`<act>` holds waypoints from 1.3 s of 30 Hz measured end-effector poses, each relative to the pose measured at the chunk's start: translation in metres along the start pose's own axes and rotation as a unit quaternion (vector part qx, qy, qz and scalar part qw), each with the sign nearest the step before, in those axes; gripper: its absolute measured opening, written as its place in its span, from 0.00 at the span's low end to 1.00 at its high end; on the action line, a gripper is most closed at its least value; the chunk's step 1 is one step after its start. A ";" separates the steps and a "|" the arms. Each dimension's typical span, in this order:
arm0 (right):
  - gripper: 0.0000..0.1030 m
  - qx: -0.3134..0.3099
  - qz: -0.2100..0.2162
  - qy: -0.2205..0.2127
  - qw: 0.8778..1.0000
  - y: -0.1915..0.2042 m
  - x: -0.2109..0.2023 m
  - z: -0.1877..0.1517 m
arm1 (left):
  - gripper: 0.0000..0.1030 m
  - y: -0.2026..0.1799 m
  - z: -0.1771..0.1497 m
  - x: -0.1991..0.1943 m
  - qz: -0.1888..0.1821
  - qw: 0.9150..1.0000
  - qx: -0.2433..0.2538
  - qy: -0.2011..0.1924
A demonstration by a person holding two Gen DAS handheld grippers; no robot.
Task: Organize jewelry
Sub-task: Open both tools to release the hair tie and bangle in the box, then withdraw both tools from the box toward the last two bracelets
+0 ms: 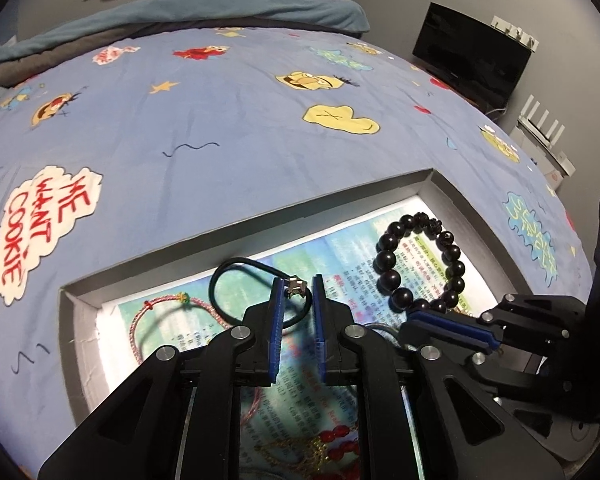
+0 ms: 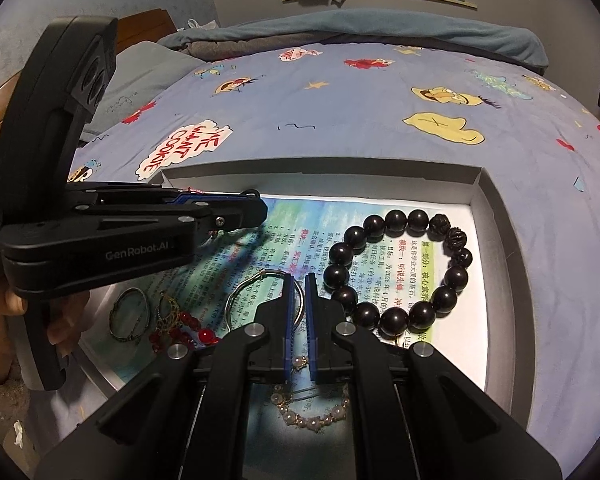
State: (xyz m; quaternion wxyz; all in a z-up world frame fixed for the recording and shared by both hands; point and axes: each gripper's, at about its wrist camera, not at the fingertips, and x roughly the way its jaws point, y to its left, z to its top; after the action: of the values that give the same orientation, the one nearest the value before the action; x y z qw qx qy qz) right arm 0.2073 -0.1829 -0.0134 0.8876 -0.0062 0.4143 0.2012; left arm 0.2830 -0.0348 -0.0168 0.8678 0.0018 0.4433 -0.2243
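A shallow grey box (image 1: 340, 196) (image 2: 500, 216) lined with a printed page lies on the bed and holds the jewelry. My left gripper (image 1: 297, 286) is open, its jaws on either side of the metal charm of a black cord bracelet (image 1: 236, 266). A pink braided bracelet (image 1: 156, 308) lies to its left. My right gripper (image 2: 299, 280) has narrow jaws around the rim of a thin silver bangle (image 2: 244, 286); whether they grip it is unclear. A dark bead bracelet (image 1: 416, 264) (image 2: 396, 268) lies to the right. A pearl bracelet (image 2: 312, 416) lies under the right gripper.
A red bead and gold piece (image 2: 180, 324) (image 1: 332, 444) and a metal ring bangle (image 2: 130, 314) lie in the box's near left part. The blue cartoon bedspread (image 1: 220, 120) surrounds the box. A black monitor (image 1: 472, 52) stands right of the bed.
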 end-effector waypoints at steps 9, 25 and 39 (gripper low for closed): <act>0.06 0.000 -0.003 -0.013 1.000 -0.001 -0.026 -0.007 | 0.28 -0.005 -0.006 -0.030 0.004 1.000 0.001 -0.025; 0.54 0.018 -0.015 -0.059 0.998 -0.009 -0.089 -0.022 | 0.62 -0.021 -0.052 -0.115 0.056 0.994 0.023 -0.089; 0.95 0.018 -0.021 -0.077 0.997 -0.008 -0.126 -0.036 | 0.87 -0.015 -0.092 -0.169 0.103 0.987 0.010 -0.124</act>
State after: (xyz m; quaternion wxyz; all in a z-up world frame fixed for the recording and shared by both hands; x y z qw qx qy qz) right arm 0.1114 -0.2412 0.0550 0.9208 0.0166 0.3481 0.1750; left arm 0.1211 0.0362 0.0610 0.9345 0.0279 0.3276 -0.1364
